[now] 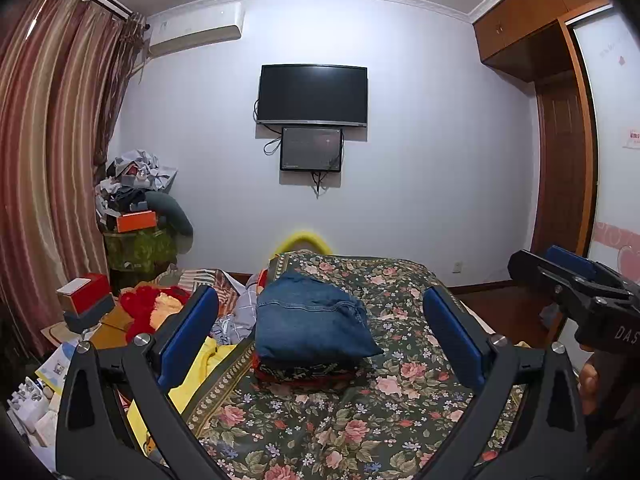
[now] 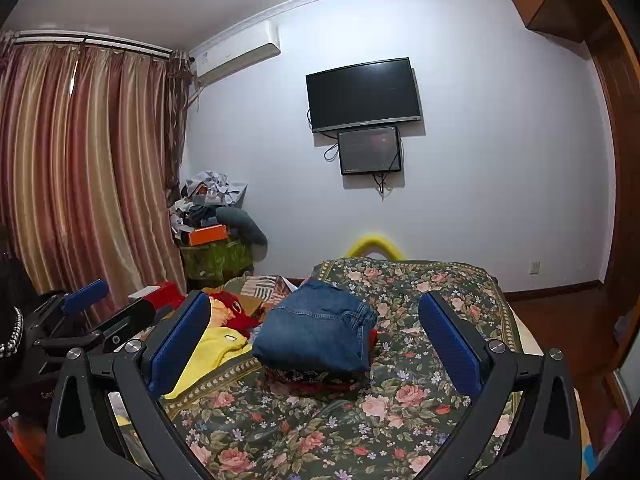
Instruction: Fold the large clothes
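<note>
Floral bedspread [image 1: 392,396], folded jeans [image 1: 312,316], perhaps "DAS"-marked tongs [image 1: 560,268]

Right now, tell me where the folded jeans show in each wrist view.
Left wrist view: folded jeans sit centre frame on a small clothes stack, between the open left fingers.
Right wrist view: folded jeans sit centre frame, between the open right fingers.
Shared landmark: the wall television, above the jeans in both views.
</note>
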Demonstrator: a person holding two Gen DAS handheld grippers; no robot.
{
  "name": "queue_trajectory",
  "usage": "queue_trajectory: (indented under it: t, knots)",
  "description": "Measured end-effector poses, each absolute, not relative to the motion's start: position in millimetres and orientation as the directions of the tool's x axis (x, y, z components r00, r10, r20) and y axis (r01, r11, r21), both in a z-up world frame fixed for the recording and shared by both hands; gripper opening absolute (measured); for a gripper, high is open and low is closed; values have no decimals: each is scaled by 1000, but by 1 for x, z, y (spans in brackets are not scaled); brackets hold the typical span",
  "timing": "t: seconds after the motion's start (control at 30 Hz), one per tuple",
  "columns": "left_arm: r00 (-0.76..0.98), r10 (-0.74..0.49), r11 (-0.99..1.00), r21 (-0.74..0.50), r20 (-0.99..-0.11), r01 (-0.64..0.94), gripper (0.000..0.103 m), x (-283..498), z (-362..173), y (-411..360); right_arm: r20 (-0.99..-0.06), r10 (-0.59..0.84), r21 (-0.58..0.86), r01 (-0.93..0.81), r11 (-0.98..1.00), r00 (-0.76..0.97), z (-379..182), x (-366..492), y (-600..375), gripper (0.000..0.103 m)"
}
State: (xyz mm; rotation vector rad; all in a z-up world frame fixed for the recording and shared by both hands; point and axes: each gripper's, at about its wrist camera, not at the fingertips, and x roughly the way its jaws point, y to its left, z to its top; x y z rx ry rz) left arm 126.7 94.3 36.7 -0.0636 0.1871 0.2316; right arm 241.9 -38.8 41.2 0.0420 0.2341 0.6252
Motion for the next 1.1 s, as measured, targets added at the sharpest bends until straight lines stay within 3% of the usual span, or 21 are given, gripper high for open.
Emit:
queue_trajectory:
  t: [1.1]
  knots:
    - [961, 170, 979, -70, -218, -190, 103, 129, 37, 102, -211, 575, 99, -568, 817, 790, 42, 246, -42, 103]
